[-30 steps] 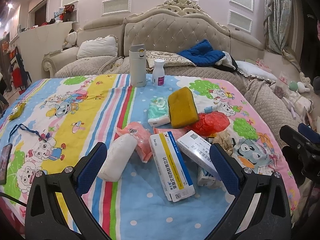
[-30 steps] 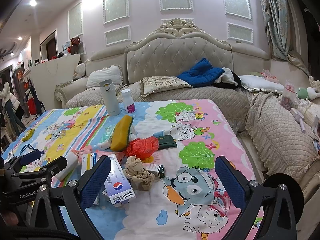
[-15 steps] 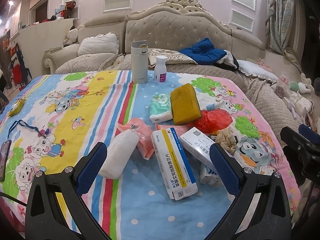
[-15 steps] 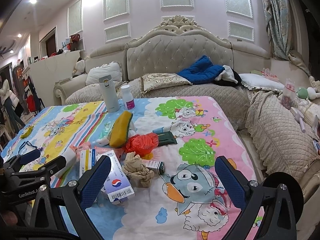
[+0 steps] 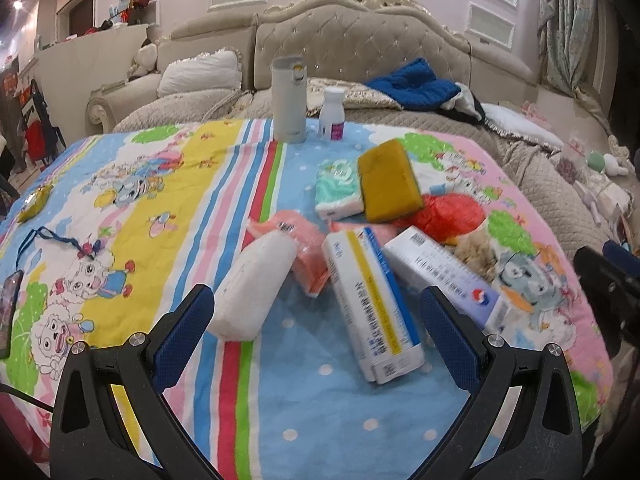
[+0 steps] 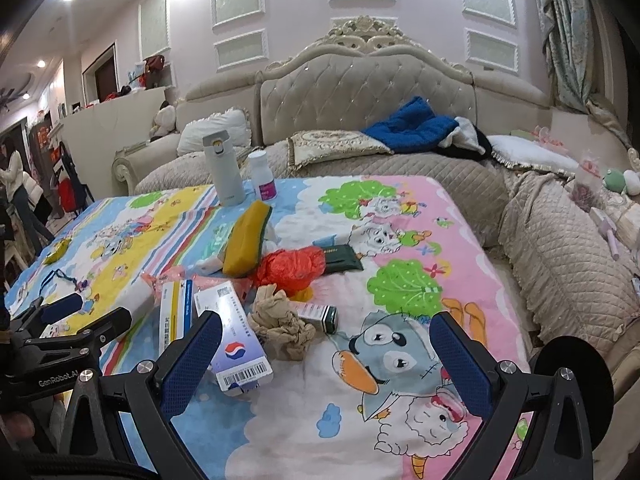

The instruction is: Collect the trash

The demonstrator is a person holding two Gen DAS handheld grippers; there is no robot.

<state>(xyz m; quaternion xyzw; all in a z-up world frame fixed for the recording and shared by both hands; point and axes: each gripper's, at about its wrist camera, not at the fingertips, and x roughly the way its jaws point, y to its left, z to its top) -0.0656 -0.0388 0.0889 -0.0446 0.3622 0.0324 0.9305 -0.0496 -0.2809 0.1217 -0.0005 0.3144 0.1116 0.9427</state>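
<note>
A heap of litter lies on the cartoon-print cloth (image 5: pixel 160 184). It holds a white tissue pack (image 5: pixel 250 284), a pink wrapper (image 5: pixel 308 248), a yellow-and-blue medicine box (image 5: pixel 370 300), a white box with a barcode (image 6: pixel 234 340), a crumpled beige tissue (image 6: pixel 280 324), a red plastic bag (image 6: pixel 292 266), a yellow sponge (image 5: pixel 388 186) and a green tissue pack (image 5: pixel 336 192). My left gripper (image 5: pixel 318 326) hangs open just short of the medicine box. My right gripper (image 6: pixel 328 354) is open near the beige tissue, with nothing between its fingers.
A grey flask (image 5: pixel 289 100) and a white pill bottle (image 5: pixel 332 114) stand at the far edge. A phone (image 5: pixel 7 312) and a lanyard (image 5: pixel 52 238) lie at the left. A dark wallet (image 6: pixel 340 258) and a small green box (image 6: pixel 320 314) sit near the heap. Beyond is a quilted sofa (image 6: pixel 360 92).
Both grippers have moved forward and slightly lower toward the heap, so the boxes and tissue look nearer. Both stay open and nothing on the cloth has moved.
</note>
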